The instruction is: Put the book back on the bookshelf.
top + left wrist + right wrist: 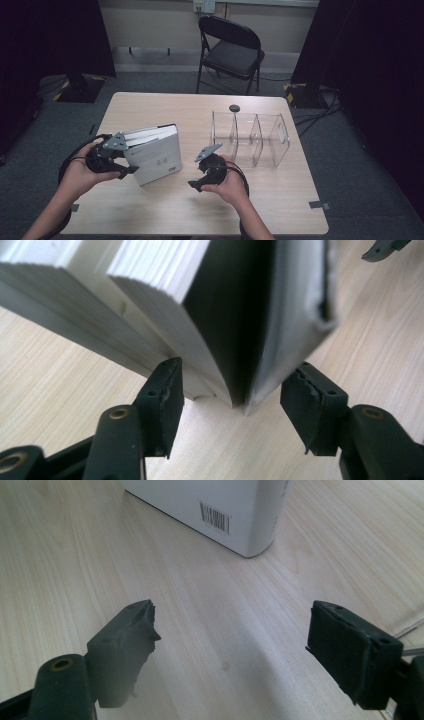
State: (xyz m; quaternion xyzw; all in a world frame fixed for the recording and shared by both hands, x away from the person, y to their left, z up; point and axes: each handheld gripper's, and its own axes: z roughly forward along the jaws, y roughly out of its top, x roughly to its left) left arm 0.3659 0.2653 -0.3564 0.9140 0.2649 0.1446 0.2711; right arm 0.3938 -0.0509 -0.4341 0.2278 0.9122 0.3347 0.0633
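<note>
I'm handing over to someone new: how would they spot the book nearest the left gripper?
On the wooden table, look left of the clear divider rack. Several white books stand there together. It's the outermost one, with the left gripper open around its bottom corner, its cover gaping away from the pages.

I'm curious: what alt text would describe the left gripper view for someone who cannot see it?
Two black tongs stand open on either side of the lower corner of upright white books on a pale wooden table, their pads clear of the covers. The tip of another gripper shows at top right.

Black folding chair [231, 50], grey floor [165, 82], dark curtains [50, 35].
</note>
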